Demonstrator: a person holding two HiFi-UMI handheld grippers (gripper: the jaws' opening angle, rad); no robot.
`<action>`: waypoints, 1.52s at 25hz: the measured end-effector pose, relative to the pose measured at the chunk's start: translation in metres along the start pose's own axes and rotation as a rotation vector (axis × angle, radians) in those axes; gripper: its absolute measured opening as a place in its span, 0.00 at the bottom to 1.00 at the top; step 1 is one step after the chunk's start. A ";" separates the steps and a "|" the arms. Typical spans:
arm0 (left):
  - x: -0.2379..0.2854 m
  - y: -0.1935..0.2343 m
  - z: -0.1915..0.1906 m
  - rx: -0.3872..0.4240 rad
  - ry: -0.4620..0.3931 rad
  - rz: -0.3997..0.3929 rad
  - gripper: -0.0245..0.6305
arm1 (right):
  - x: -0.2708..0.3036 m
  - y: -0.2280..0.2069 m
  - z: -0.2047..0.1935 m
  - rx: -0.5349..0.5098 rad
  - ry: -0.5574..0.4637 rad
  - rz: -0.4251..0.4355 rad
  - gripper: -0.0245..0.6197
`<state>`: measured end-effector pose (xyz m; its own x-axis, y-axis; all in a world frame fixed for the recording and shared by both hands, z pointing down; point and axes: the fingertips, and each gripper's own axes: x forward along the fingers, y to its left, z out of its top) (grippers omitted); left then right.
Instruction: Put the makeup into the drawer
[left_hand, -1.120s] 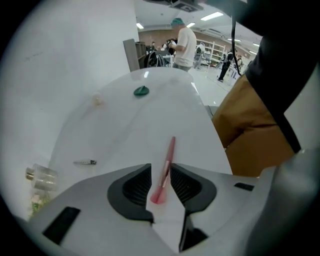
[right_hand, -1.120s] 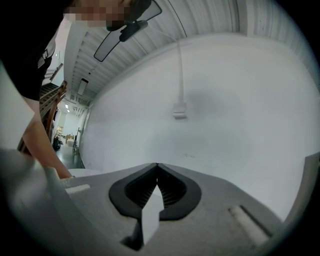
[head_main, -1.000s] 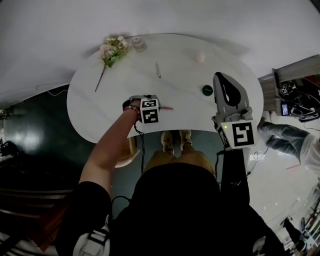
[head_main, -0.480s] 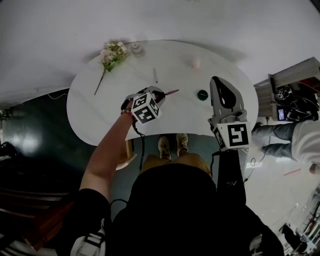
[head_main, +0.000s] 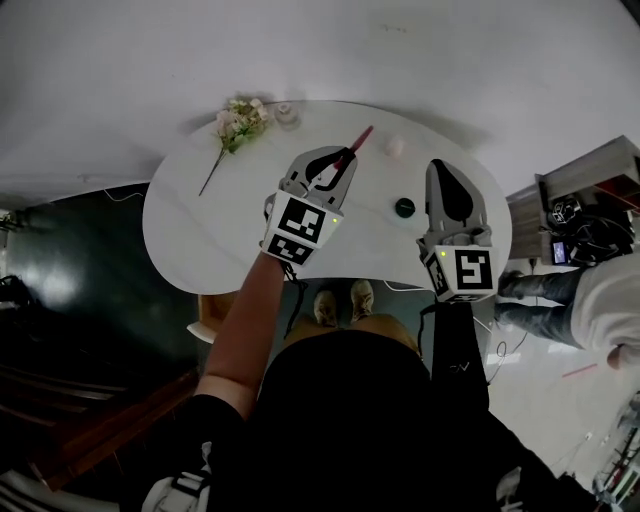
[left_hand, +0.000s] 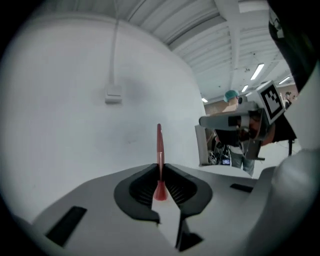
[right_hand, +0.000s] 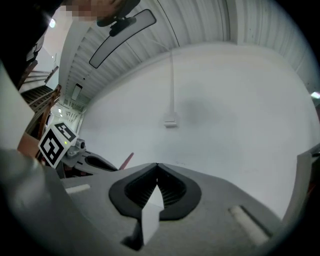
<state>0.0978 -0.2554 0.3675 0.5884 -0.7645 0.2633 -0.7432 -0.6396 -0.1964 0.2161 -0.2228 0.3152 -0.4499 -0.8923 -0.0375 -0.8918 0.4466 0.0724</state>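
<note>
- I see a white table (head_main: 200, 235) with rounded ends and a smooth, plain top, standing over a dark floor on its left side.
- A sprig of pale flowers (head_main: 238, 122) lies flat near the far edge, its thin stem trailing toward the left.
- Just beside the blooms sits a small white jar (head_main: 286, 114) (upright, as far as I can tell).
- A small pale pink piece (head_main: 393, 146) rests near the far right edge.
- A dark round piece (head_main: 404, 207) lies nearer me, well apart from the flowers.
</note>
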 end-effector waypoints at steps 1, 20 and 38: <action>-0.004 0.003 0.011 -0.031 -0.039 0.036 0.11 | 0.000 0.000 0.001 -0.005 0.001 -0.003 0.04; -0.083 0.048 0.011 -0.175 -0.114 0.421 0.11 | 0.051 0.082 0.020 -0.014 -0.075 0.331 0.04; -0.394 0.107 -0.081 -0.218 0.040 1.102 0.11 | 0.068 0.402 0.018 0.050 -0.104 1.023 0.05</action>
<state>-0.2394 -0.0161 0.3190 -0.4319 -0.8985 0.0788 -0.8936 0.4144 -0.1724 -0.1734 -0.1028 0.3238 -0.9949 -0.0745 -0.0675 -0.0796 0.9939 0.0768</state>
